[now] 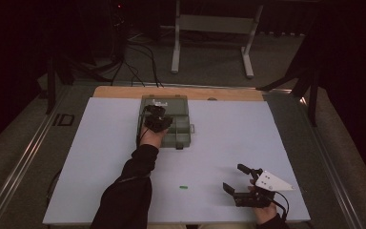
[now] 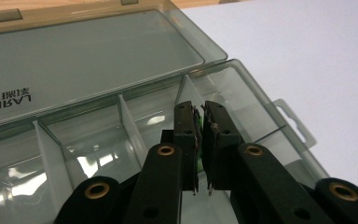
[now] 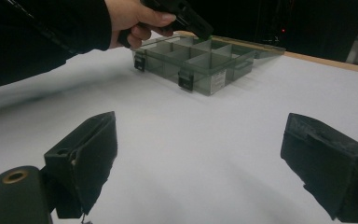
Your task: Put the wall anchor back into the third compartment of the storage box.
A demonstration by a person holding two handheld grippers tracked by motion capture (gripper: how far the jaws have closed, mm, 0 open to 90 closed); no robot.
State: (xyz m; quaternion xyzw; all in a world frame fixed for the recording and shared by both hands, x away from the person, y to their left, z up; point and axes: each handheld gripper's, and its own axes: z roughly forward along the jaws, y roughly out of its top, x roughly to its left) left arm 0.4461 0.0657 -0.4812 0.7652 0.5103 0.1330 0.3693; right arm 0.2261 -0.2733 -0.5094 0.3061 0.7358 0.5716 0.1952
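Note:
A clear grey compartment box (image 1: pixel 183 128) lies at the far middle of the white table, its lid (image 2: pixel 88 56) folded open behind it. My left gripper (image 2: pixel 199 111) hangs just over the box's divided cells, shut on a small green piece (image 2: pixel 197 125) pinched between its pads. From the right gripper view, that gripper (image 3: pixel 186 18) points down into the box (image 3: pixel 214 70). Another small green piece (image 1: pixel 183 187) lies on the table near the front. My right gripper (image 1: pixel 233 177) rests at the front right, open, with nothing between its jaws (image 3: pixel 205 158).
The white board (image 1: pixel 100 157) covers most of the table, with a wooden strip (image 1: pixel 124 91) at its far edge. A latch tab (image 2: pixel 294 120) sticks out from the box's side. Beyond the table stand a metal frame (image 1: pixel 214 24) and cables on the floor.

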